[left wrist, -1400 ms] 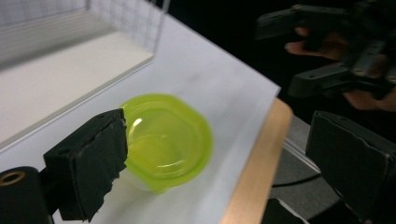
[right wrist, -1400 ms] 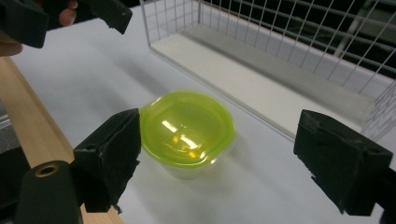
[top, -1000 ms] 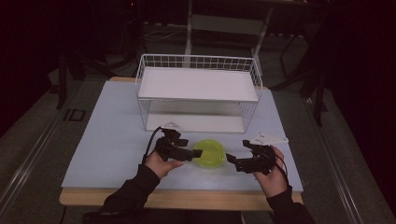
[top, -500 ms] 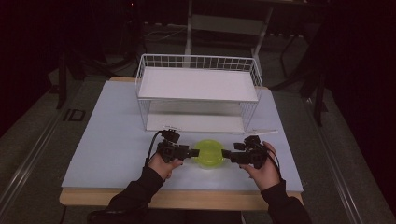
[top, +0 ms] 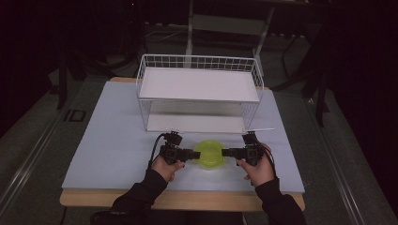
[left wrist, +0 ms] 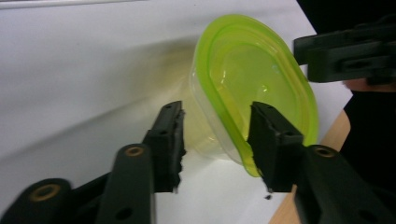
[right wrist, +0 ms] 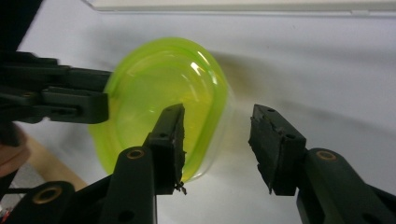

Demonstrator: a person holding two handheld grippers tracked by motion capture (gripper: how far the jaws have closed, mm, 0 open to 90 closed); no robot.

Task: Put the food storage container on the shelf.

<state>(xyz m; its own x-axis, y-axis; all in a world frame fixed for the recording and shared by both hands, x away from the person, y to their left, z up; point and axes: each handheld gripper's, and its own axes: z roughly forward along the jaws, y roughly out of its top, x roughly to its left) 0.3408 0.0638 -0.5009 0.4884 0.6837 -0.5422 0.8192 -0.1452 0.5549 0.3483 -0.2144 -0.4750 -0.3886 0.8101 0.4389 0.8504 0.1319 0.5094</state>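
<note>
White table (top: 108,140), translucent lime-green container (top: 210,153)

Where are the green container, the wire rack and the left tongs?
green container (top: 210,152), high view, middle of its lid
wire rack (top: 199,84), high view, top shelf
left tongs (left wrist: 215,140), left gripper view, between the tips

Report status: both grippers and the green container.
Left gripper and right gripper open, fingers straddling opposite rims. Green lidded container on the table, ungripped. Wire rack behind, not obstructing.

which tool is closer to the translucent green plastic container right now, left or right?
Roughly equal, left slightly nearer. The left tool straddles the rim of the translucent green plastic container, jaws open. The right tool is open at the opposite edge, one jaw over the rim.
</note>
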